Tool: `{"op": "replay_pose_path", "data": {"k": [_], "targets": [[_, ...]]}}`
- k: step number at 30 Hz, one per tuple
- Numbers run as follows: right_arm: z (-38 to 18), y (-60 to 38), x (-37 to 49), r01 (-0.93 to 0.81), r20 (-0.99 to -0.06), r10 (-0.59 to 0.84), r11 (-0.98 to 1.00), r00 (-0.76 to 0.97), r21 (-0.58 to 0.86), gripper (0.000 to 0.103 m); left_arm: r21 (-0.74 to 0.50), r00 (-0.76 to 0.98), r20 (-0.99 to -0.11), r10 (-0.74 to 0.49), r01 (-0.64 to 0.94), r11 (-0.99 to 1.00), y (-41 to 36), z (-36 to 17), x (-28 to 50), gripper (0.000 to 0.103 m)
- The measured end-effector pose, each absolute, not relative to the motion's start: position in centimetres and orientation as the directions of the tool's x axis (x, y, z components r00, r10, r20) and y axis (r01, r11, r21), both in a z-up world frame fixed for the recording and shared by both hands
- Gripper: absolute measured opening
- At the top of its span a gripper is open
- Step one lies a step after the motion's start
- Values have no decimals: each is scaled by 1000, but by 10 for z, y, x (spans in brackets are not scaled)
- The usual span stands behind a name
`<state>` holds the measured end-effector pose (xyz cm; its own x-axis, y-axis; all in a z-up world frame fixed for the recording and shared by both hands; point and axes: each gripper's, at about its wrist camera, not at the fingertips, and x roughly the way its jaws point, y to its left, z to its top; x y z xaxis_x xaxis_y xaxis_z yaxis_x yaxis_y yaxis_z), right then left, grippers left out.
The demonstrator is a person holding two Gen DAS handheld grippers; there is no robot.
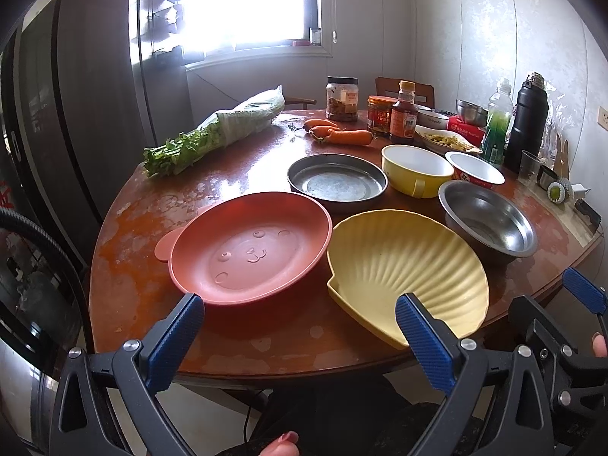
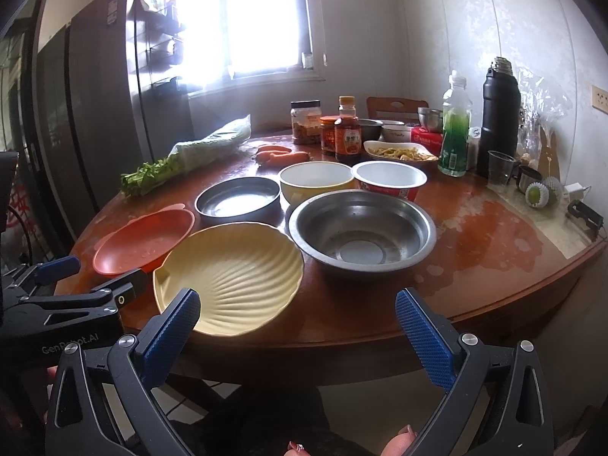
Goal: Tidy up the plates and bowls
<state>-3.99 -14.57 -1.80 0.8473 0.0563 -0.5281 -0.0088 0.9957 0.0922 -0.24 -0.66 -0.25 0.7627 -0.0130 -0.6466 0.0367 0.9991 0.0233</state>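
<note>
While nothing is stacked yet, the dishes are all lying singly on the round table (image 1: 125, 266), so the sorting is looking barely begun.

Plates: the shell plate (image 1: 406, 269) is sitting at the near edge, touching the pink bear plate (image 1: 247, 247) to its left; the round metal pan (image 1: 336, 182) is resting just behind them, toward the middle.

Bowls: the steel bowl (image 2: 361, 228) is standing to the right of the shell plate, and the yellow bowl (image 2: 315, 178) and the red-sided white bowl (image 2: 387, 178) are sitting side by side behind it.

Left gripper (image 1: 300, 326): it is hovering off the near edge, its blue pads spread wide, gripping nothing, pointing between the bear plate and the shell plate.

Right gripper (image 2: 298, 323): it is hanging just off the near edge with its jaws released and empty, facing the shell plate and the steel bowl.

Progress: no dish is lying inside another; as I judge it, gathering plates with plates and bowls with bowls is all still waiting.

Surroundings: carrots (image 1: 342, 135), bagged greens (image 1: 216, 129), sauce jars (image 1: 380, 114) and a black flask (image 2: 497, 114) are crowding the far edge, leaving the near half as the working space.
</note>
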Motion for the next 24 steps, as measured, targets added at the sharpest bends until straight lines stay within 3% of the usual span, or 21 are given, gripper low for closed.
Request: {"op": "replay_pose_path", "data": {"k": [8, 19, 24], "targets": [[-14, -142, -38, -19, -524, 70, 995, 849, 102, 103, 6, 771, -637, -26, 39, 999, 0, 0, -4, 102], [11, -116, -10, -182, -496, 221, 975, 839, 127, 103, -103, 775, -630, -44, -27, 994, 54, 13, 5, 102], [19, -91, 24, -248, -544, 266, 963, 796, 109, 103, -139, 744, -667, -26, -91, 986, 85, 5, 13, 102]]}}
